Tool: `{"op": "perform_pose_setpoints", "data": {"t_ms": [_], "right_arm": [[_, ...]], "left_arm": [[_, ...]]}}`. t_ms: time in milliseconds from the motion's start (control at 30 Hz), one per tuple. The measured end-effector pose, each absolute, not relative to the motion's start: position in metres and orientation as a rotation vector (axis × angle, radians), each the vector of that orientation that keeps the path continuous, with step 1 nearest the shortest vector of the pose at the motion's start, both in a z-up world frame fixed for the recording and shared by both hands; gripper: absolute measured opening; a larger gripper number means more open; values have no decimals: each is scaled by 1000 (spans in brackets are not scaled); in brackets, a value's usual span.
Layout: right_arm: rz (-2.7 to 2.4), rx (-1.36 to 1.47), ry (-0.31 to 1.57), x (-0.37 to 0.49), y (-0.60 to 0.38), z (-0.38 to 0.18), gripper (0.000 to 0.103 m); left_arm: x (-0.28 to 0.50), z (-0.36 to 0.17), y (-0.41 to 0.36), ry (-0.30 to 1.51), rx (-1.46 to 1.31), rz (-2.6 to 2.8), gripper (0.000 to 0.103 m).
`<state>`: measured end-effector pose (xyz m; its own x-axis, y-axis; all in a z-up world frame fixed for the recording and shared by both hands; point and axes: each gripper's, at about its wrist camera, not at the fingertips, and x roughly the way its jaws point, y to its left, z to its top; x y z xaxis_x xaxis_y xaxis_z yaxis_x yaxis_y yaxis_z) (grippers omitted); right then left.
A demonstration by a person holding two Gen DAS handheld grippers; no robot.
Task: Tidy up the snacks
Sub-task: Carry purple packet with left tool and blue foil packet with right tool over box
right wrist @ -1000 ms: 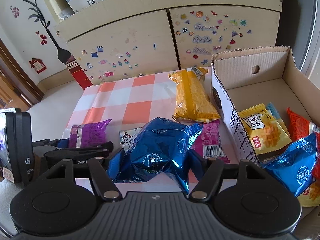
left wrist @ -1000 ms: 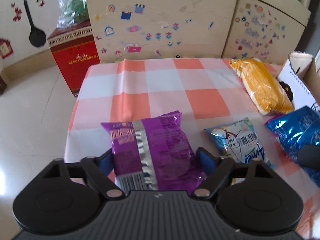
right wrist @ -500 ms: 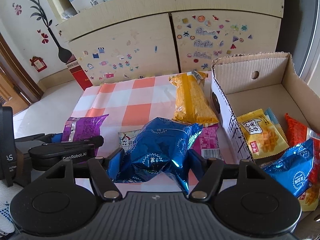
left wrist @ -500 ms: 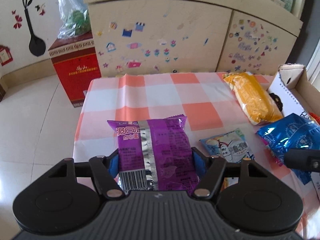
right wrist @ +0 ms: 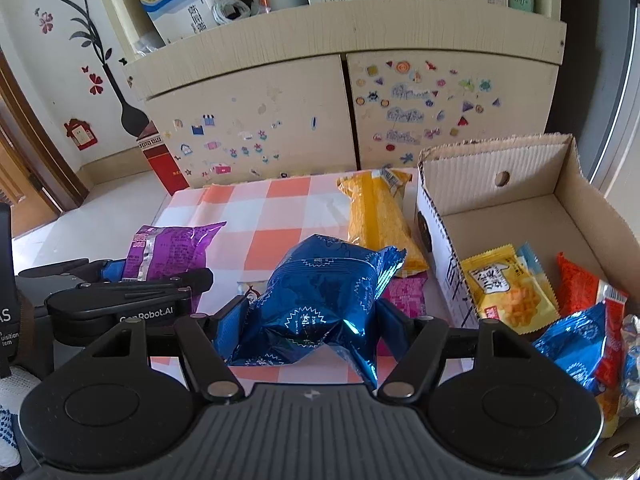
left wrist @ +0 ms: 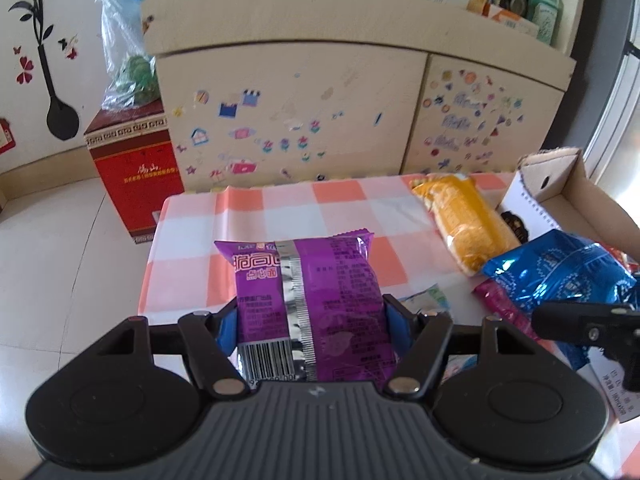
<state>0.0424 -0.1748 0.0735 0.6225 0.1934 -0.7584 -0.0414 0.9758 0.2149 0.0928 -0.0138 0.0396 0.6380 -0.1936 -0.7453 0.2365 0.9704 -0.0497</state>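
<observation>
My left gripper [left wrist: 310,320] is shut on a purple snack packet [left wrist: 308,300] and holds it above the checked tablecloth [left wrist: 348,200]. The packet also shows in the right wrist view [right wrist: 168,248]. My right gripper [right wrist: 308,324] is shut on a shiny blue snack bag [right wrist: 320,300], held above the table just left of the cardboard box [right wrist: 500,160]. The blue bag also shows in the left wrist view [left wrist: 560,272]. The box holds several snack packets, among them a yellow one [right wrist: 504,288].
A long orange-yellow packet [right wrist: 376,216] lies on the table beside the box's left wall. A pink packet [right wrist: 404,292] and a pale blue packet [left wrist: 424,300] lie under the held bags. A stickered cabinet [right wrist: 340,120] stands behind the table, a red box [left wrist: 136,176] on the floor left.
Both grippers have risen with their packets: the purple packet has come up off the tablecloth and the table looks further below. The blue bag stays gripped and has shifted slightly toward the box.
</observation>
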Motion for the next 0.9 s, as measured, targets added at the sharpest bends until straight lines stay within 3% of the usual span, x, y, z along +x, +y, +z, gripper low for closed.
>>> {"op": "perform_pose_setpoints", "data": {"t_ms": [900], "right_arm": [[52,235,734,18,-228,118,75]], "left_arm": [[79,79,-86,701,80,-392,69]]}}
